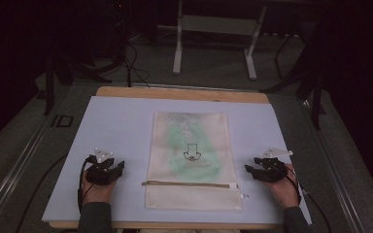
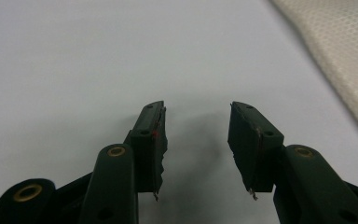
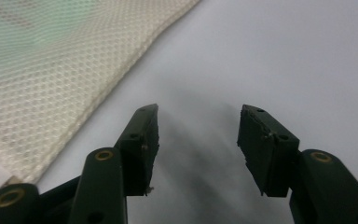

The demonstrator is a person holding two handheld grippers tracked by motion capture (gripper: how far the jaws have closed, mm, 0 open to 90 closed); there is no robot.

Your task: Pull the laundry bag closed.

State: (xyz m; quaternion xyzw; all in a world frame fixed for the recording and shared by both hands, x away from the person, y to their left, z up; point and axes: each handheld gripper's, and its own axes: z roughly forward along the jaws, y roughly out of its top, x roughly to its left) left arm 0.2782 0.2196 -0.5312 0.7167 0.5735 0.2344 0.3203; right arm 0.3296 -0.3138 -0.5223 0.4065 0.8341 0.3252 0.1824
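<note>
A cream mesh zip bag (image 1: 190, 160) lies flat in the middle of the pale blue mat (image 1: 116, 126), something green showing through it and a zipper (image 1: 189, 184) running across near its front end. My left gripper (image 1: 116, 169) rests on the mat to the bag's left, open, with nothing between its jaws. My right gripper (image 1: 251, 170) rests to the bag's right, open and empty too. The left gripper view has my left gripper (image 2: 196, 114) above bare mat with the bag's edge (image 2: 340, 51) at upper right. In the right gripper view, my right gripper (image 3: 198, 116) sits beside the mesh bag (image 3: 51, 74).
The mat covers a wooden table (image 1: 182, 93) whose far edge shows beyond it. A white-legged stand (image 1: 213, 43) sits on the dark floor behind the table. Cables (image 1: 85, 179) trail from both grippers toward the person's sleeves.
</note>
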